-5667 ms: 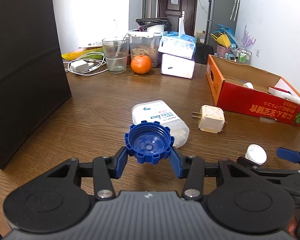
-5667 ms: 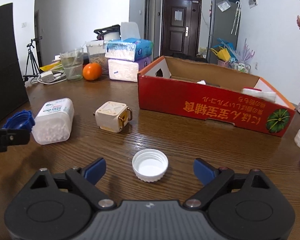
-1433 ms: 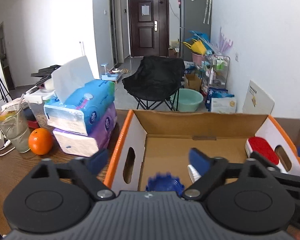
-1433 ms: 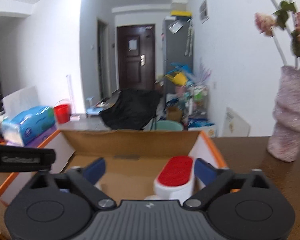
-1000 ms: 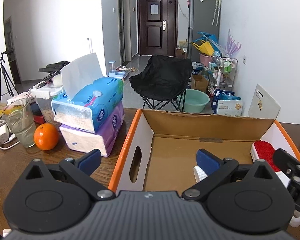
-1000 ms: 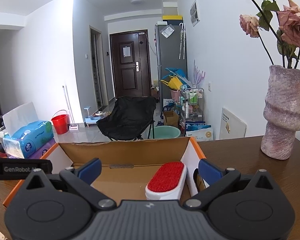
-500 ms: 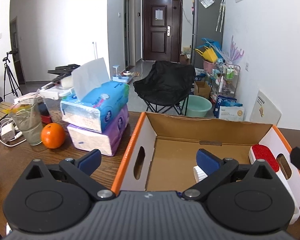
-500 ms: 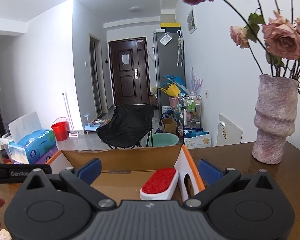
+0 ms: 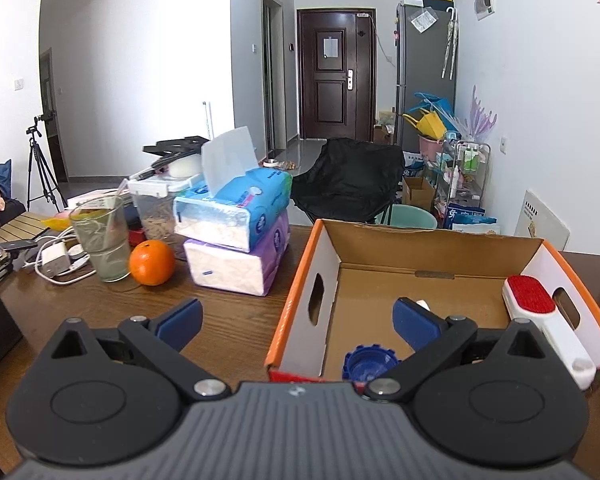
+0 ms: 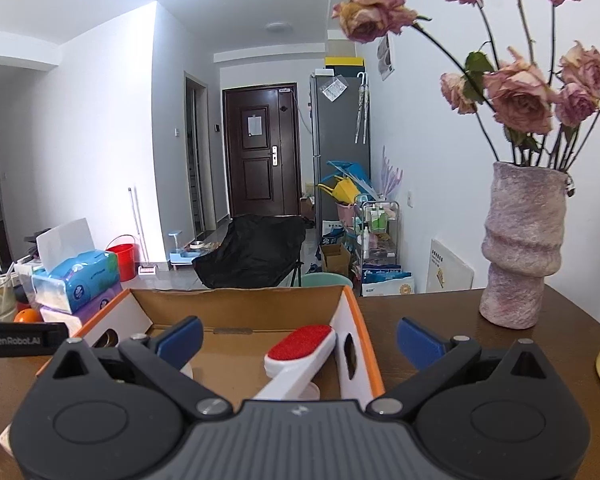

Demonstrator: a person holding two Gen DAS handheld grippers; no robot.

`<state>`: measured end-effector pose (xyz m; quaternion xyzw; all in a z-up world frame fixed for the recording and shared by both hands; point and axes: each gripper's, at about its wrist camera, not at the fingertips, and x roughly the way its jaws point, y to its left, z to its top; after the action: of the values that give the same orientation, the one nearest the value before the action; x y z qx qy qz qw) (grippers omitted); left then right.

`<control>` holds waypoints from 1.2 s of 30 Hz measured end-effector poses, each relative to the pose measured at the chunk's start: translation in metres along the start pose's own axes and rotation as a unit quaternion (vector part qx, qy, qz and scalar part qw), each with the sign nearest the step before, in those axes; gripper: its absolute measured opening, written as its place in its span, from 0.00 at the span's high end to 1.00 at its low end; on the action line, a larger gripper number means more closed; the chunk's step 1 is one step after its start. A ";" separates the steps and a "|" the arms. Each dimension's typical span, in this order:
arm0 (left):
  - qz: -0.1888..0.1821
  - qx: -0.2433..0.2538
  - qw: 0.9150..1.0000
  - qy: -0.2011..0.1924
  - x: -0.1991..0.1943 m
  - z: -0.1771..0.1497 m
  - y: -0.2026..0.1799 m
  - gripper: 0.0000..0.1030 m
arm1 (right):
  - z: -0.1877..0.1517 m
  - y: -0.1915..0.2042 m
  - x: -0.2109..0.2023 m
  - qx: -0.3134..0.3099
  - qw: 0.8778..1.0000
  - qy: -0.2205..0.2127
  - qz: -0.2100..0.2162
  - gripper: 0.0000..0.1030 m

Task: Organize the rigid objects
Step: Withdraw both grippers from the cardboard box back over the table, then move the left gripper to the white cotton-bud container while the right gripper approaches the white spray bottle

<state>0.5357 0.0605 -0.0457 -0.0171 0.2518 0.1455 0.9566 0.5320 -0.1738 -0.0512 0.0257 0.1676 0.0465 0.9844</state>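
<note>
A brown wooden table (image 9: 228, 320) is seen beneath the left gripper (image 9: 296, 322). Just ahead to its right an open cardboard box (image 9: 300, 276) is set on it. Ahead to its left two stacked tissue packs (image 9: 236, 256), an orange (image 9: 152, 262), a glass (image 9: 102, 238) and a white charger (image 9: 54, 256) are placed. Right of the right gripper (image 10: 298, 340), a vase (image 10: 520, 248) is stood on the table.

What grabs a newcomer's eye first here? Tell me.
The open orange-edged cardboard box on the brown wooden table, holding a blue ridged plastic cap at its near end and a white brush with a red pad along its right wall. Left of it sits a round orange fruit; to the right, a mottled pink vase of faded roses.
</note>
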 end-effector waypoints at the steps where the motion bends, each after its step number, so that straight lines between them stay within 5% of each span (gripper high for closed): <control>1: 0.000 -0.001 1.000 -0.001 -0.004 -0.002 0.002 0.00 | -0.001 -0.002 -0.004 0.000 1.000 0.000 -0.001 0.00; 36: 0.004 -0.017 1.000 0.010 -0.107 -0.082 0.064 0.00 | -0.064 -0.036 -0.133 -0.015 0.998 0.023 -0.049 0.00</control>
<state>0.3890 0.0845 -0.0629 -0.0342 0.2589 0.1532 0.9531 0.3894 -0.2205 -0.0702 0.0019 0.1907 0.0018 0.9816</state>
